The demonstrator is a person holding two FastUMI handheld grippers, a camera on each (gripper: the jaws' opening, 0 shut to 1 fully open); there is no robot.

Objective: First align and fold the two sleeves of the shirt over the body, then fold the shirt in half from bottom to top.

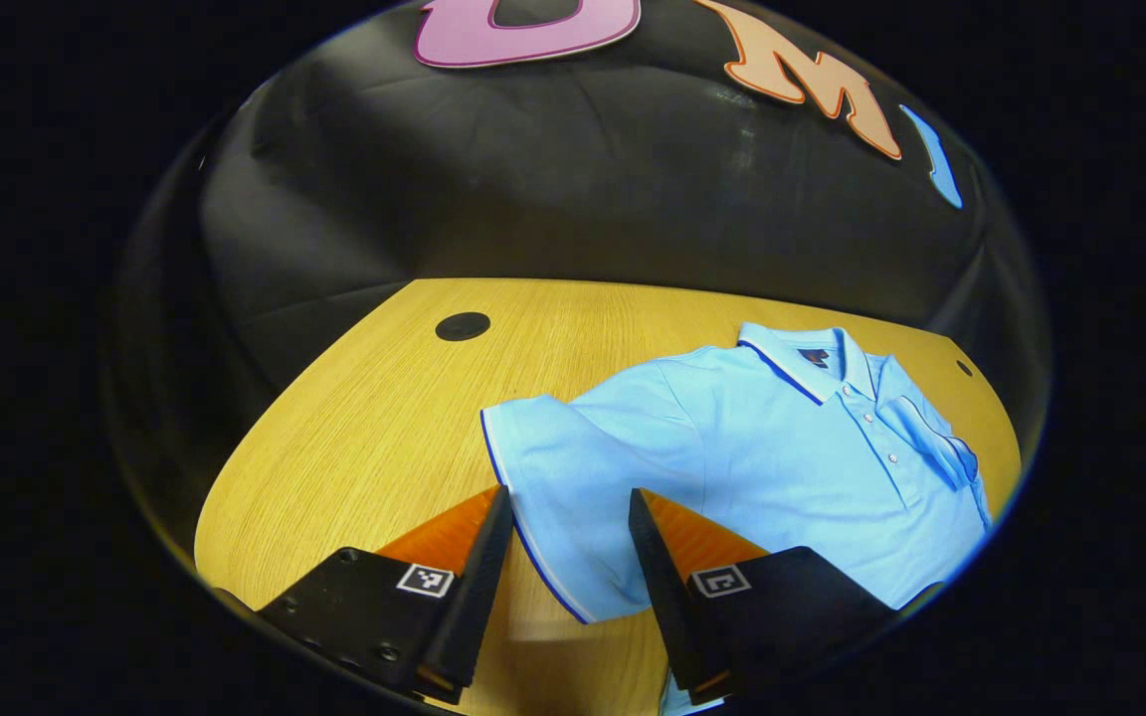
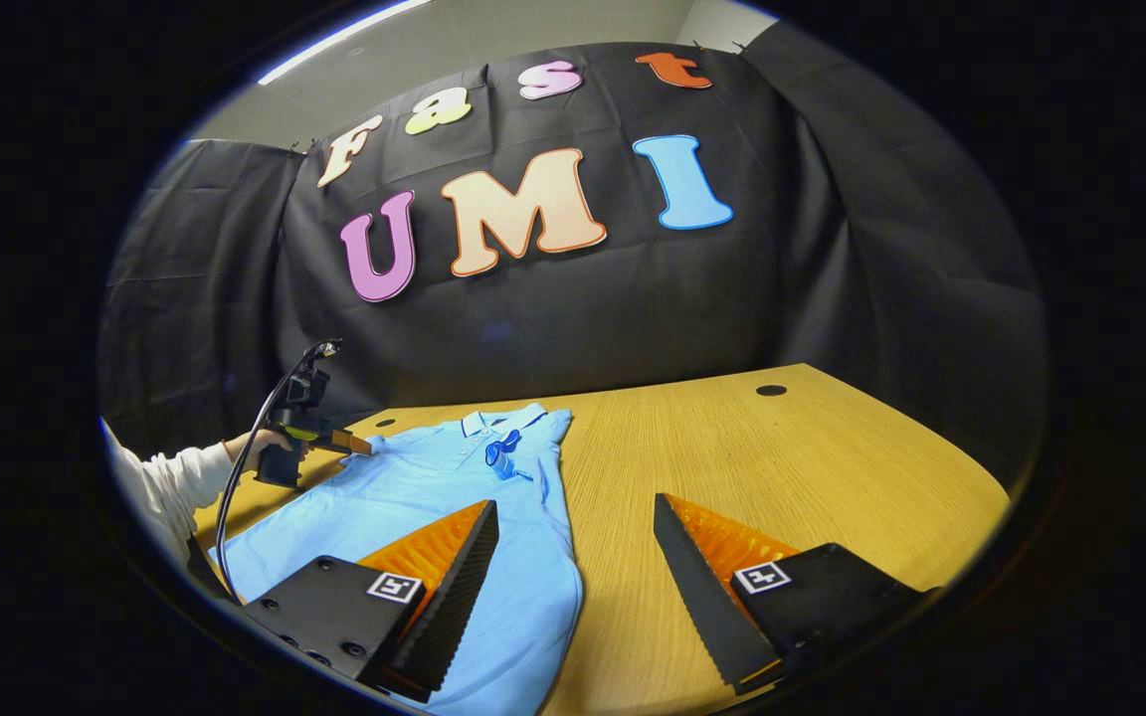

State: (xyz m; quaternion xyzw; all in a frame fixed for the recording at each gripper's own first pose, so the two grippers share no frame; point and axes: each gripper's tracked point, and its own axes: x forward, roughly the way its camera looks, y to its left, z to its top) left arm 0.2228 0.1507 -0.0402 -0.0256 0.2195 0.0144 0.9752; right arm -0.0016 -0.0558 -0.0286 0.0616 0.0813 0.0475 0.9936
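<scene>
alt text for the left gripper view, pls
A light blue polo shirt lies flat on a wooden table, collar toward the far edge, one sleeve spread out and the other already folded over the chest. The left gripper hangs open above the spread sleeve's hem, fingers either side of it.

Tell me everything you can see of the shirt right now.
The shirt is a light blue short-sleeved polo with dark trim on its collar and sleeve hem, and a buttoned placket. It lies front up, flat on the wooden table. One sleeve is spread out, between the open fingers of the left gripper; the other is already folded over the chest.
</scene>
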